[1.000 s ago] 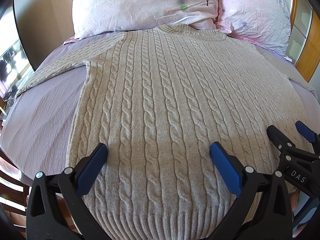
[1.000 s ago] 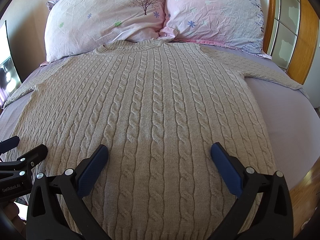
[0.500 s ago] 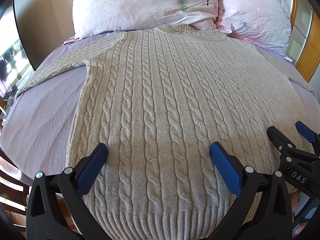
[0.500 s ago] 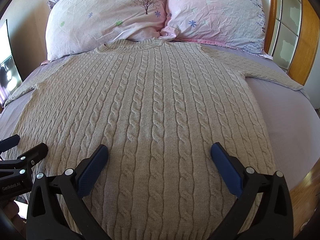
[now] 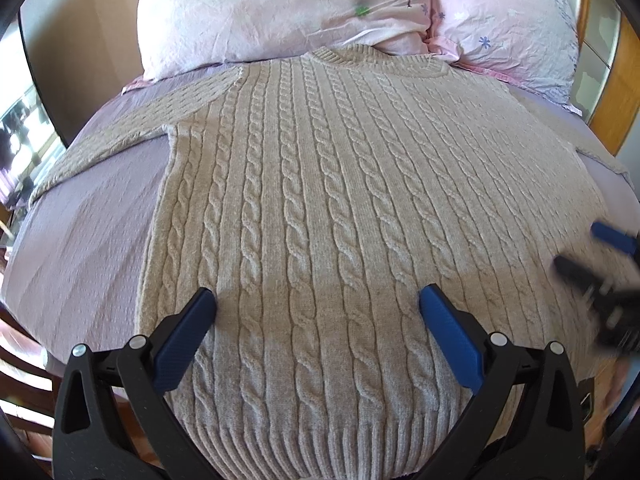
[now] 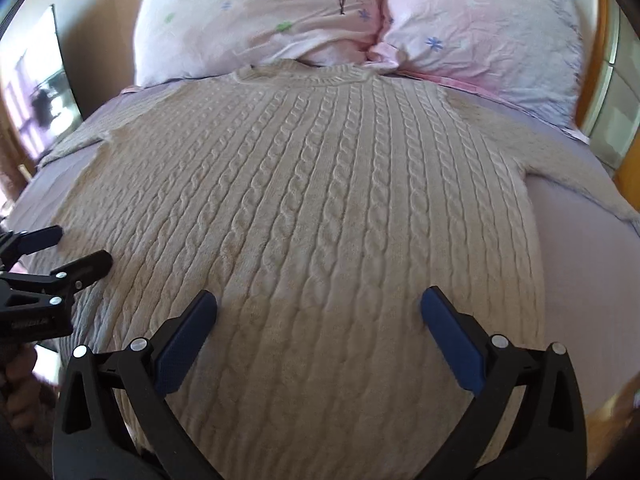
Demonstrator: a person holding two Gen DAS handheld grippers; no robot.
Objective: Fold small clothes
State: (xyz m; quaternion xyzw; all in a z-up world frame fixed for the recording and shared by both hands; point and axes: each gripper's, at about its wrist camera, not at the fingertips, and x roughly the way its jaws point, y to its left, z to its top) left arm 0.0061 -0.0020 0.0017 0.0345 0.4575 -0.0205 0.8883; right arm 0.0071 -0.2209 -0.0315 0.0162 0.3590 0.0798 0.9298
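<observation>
I've got the sweater (image 5: 320, 208) laid flat on the bed (image 5: 84, 248), front up, collar just under the two pillows (image 5: 280, 12), both sleeves stretched out to the sides, and nothing folded yet by the look of it. My left claw (image 5: 318, 300) hovers over the lower body near the ribbed hem, fingers wide apart, gripping nothing. My right claw (image 6: 318, 300) sits over the lower body too, a bit further toward the right edge, also spread wide and empty; in the left view it shows only as a blur at the right edge. I judge the step in hand is the first fold, so the job now is picking good grab points. I want each claw to come down on an edge, not on the middle of the cloth, since pinching mid-panel would just bunch the knit. The left sleeve (image 5: 120, 136) lies well out on the sheet and the right sleeve (image 6: 572, 176) runs off toward the wooden frame (image 6: 628, 120), so I'd bring those in across the chest, or take a side seam and the hem corner together and lay the side over in one even sweep. This thick cable knit should drape heavily and may sag between the claws, so I'd lift low, keep both ends level, and close fully on the fabric before moving.
</observation>
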